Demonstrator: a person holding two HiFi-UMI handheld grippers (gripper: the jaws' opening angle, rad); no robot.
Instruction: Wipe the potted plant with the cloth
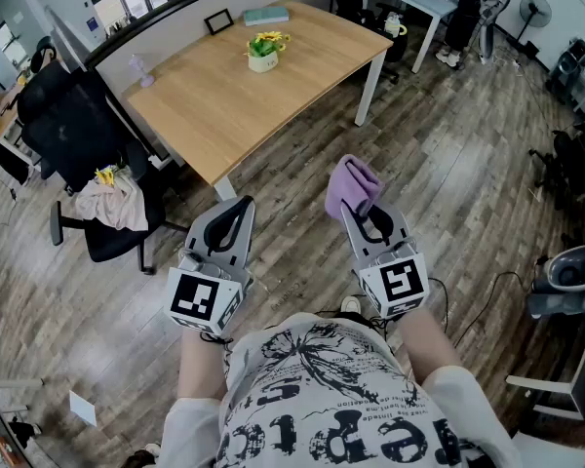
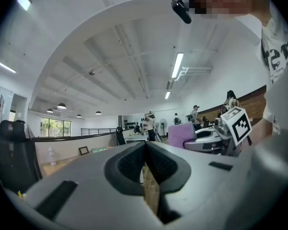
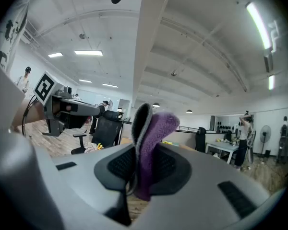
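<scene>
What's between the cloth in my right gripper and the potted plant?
In the head view, only wood floor and bare top of the table lie between the cloth, held in the right gripper, and the potted plant.

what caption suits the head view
Person stands back from wooden table bearing potted plant, right gripper shut on purple cloth, left gripper shut, empty.

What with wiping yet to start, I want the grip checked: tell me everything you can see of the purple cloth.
The cloth is soft, fleecy lilac fabric with a grey face showing along one fold. It is doubled over and pinched between the pads of the right gripper, its free end bulging out past the jaw tips. It is held above the wooden floor, well short of the potted plant, touching only the pads.
</scene>
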